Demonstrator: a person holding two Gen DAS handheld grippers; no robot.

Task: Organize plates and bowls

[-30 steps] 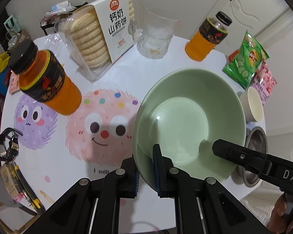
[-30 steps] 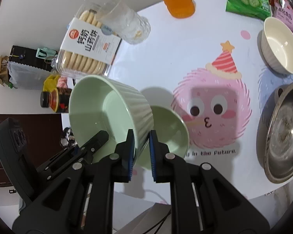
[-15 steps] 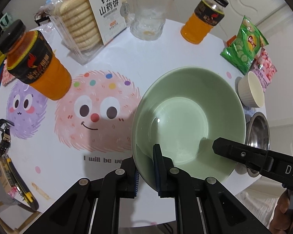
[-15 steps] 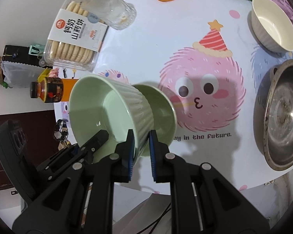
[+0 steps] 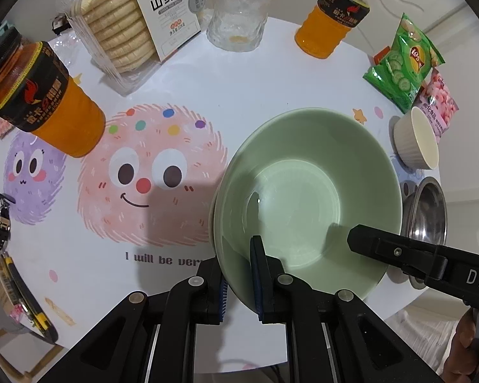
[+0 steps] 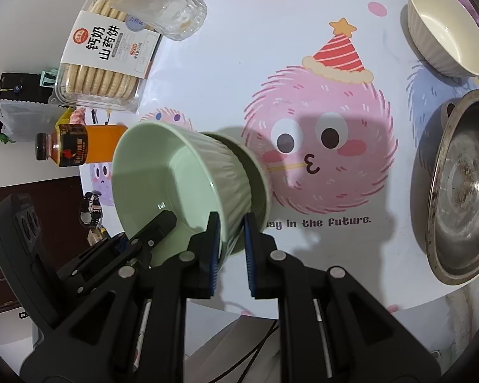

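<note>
Ribbed bowl [image 6: 182, 172] lowered, apparently nesting in smooth bowl [image 5: 306, 198].

Left gripper [image 5: 239, 274] and right gripper [image 6: 230, 249] are showing matte black linkage arms, silver pivot screws, and blue ribbed finger pads [image 5: 257, 282]; white "DAS" lettering is showing.

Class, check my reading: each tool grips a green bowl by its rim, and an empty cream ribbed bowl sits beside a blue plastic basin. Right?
One slip: the basin is stainless steel, not blue plastic, as the right wrist view shows. The rest stands: the left tool and right tool each grip a green bowl's rim, and the cream ribbed bowl is empty.
</note>
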